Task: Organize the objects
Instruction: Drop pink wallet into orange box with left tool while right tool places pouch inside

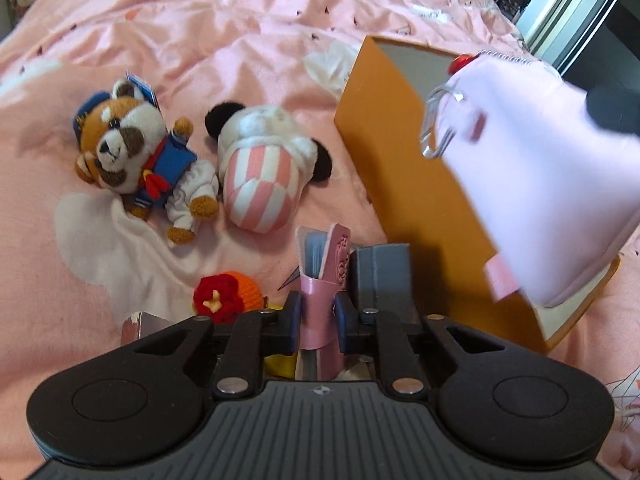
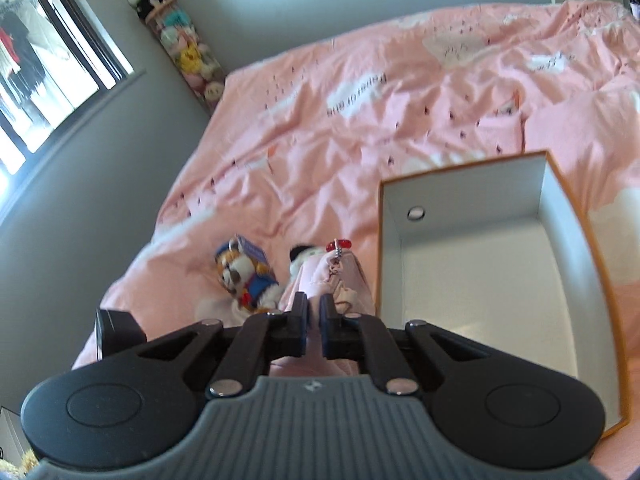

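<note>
While orange box (image 2: pixel 472 280) sits empty, right gripper (image 2: pixel 314 320) clenches pink pouch (image 1: pixel 540 168); left gripper (image 1: pixel 318 316) clenches pink case (image 1: pixel 320 320).

**A pink bed in a grey-walled room**

A bed fills most of both views, covered by a rumpled pink duvet (image 2: pixel 360 128) printed with white clouds and small dark marks. Plain grey walls (image 2: pixel 100 184) rise behind it. A large dark-framed window (image 2: pixel 44 64) lets in bright daylight. In the corner stands a tall clear tube of plush toys (image 2: pixel 188 52), a panda on top.
</note>
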Available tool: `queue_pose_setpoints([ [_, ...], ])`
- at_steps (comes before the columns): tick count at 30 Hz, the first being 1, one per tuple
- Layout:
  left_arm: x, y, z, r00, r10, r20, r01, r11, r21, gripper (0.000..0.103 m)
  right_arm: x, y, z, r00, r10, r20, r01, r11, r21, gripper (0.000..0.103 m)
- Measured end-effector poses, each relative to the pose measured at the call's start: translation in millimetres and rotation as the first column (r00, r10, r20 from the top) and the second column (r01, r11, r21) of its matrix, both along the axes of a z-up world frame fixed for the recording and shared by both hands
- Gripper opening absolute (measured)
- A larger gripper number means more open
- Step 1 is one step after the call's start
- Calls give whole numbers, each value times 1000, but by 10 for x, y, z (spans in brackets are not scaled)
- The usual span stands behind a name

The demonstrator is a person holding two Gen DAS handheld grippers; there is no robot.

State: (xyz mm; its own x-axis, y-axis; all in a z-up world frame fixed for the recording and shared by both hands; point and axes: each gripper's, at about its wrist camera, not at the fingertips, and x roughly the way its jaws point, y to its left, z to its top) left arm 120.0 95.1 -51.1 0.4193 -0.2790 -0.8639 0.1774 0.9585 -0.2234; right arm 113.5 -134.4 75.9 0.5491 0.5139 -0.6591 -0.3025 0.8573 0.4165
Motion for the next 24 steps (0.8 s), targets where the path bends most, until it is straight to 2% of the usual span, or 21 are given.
queue_pose_setpoints([
  [4,-62,-37,195,997,33,67,-36,998,42,14,-9,-222,81,999,-30,35,30,999,14,6],
  [8,-77,-33,386,992,71,109,-76,996,44,12,50,-418,-55,999,-51,21,50,999,6,6],
  [13,-131,-38,685,979,111,172,-114,994,5,11,75,-540,-299,999,-51,4,51,999,-3,6],
  [18,-169,-198,961,966,113,234,-108,994,-33,11,101,-623,-525,999,-32,-27,33,999,29,6],
  [24,-88,-458,1059,961,105,255,-79,991,-110,11,109,-598,-841,998,10,-55,-9,999,32,6],
])
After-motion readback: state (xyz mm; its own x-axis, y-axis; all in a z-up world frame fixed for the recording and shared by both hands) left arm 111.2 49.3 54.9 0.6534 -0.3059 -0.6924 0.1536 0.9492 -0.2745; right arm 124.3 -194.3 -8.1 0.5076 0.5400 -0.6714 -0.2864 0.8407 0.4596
